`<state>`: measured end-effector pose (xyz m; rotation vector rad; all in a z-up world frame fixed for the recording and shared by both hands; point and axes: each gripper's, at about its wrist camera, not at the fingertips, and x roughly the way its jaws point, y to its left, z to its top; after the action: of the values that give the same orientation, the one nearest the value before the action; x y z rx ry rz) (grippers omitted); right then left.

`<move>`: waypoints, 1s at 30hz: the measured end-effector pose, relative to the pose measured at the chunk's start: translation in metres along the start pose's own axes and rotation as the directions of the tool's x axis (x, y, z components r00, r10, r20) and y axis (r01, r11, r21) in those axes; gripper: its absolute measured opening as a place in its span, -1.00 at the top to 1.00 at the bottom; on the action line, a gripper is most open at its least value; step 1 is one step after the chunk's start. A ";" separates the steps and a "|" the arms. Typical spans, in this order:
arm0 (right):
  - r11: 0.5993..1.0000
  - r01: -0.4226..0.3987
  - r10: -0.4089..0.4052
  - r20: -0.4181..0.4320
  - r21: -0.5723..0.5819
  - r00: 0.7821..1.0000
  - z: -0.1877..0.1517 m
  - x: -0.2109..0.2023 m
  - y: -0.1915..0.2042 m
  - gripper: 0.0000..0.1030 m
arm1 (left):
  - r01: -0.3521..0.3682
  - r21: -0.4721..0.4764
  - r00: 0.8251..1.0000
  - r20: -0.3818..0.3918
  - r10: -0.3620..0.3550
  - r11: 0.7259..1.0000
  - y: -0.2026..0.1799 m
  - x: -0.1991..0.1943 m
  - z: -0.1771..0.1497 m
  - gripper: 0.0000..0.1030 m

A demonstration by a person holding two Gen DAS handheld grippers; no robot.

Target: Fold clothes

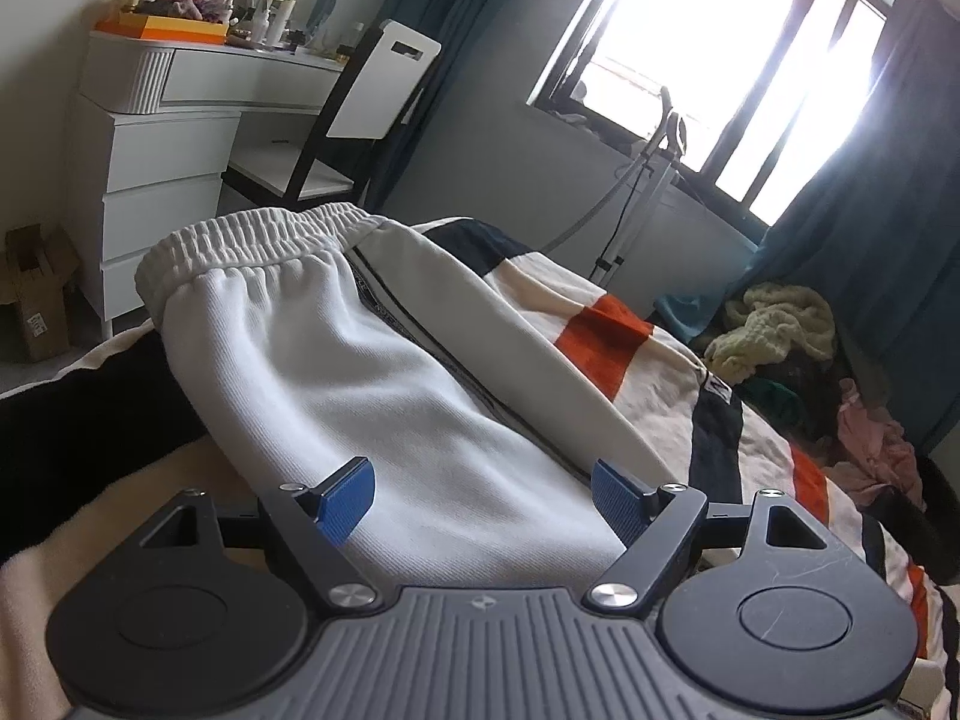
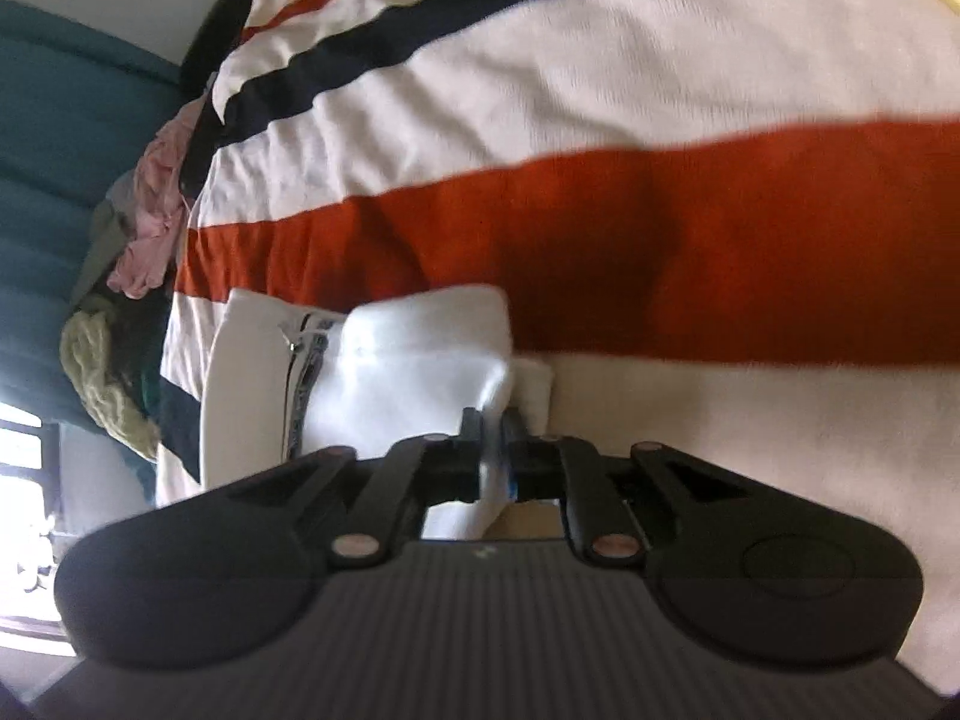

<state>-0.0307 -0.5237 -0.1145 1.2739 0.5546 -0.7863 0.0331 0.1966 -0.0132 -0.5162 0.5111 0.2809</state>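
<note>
Trousers (image 2: 384, 372) pinched in right tool (image 2: 493, 420) on bedspread (image 2: 660, 228).

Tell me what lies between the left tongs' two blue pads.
White trousers: in the left wrist view the fabric runs between the open left tongs, untouched by either pad.

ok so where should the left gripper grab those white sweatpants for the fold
Judging by their pose, the elastic waistband at the far end of the white sweatpants. It is thick, bunched and slightly raised, so a level approach from its open left corner should pinch both layers. The left gripper is open; the right gripper already pinches the other end.
</note>
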 end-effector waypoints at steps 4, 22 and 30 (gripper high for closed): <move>0.990 0.068 -0.046 0.176 -0.121 0.983 -0.003 -0.028 0.021 -0.23 | 0.035 0.069 0.999 -0.002 -0.035 0.997 -0.009 0.001 -0.003 -0.59; 0.386 -0.303 0.098 -0.288 -0.871 0.953 -0.215 0.018 0.154 0.46 | 0.189 0.564 0.962 -0.272 -0.036 0.804 -0.141 0.109 -0.044 -0.68; 0.321 -0.275 0.133 -0.244 -0.906 0.961 -0.235 0.052 0.184 0.46 | 0.141 0.507 0.975 -0.219 -0.031 0.851 -0.140 0.161 -0.014 -0.67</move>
<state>0.1582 -0.2877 -0.0917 0.2447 0.7686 -0.0427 0.2158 0.0925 -0.0534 -0.0335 0.7330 -0.0070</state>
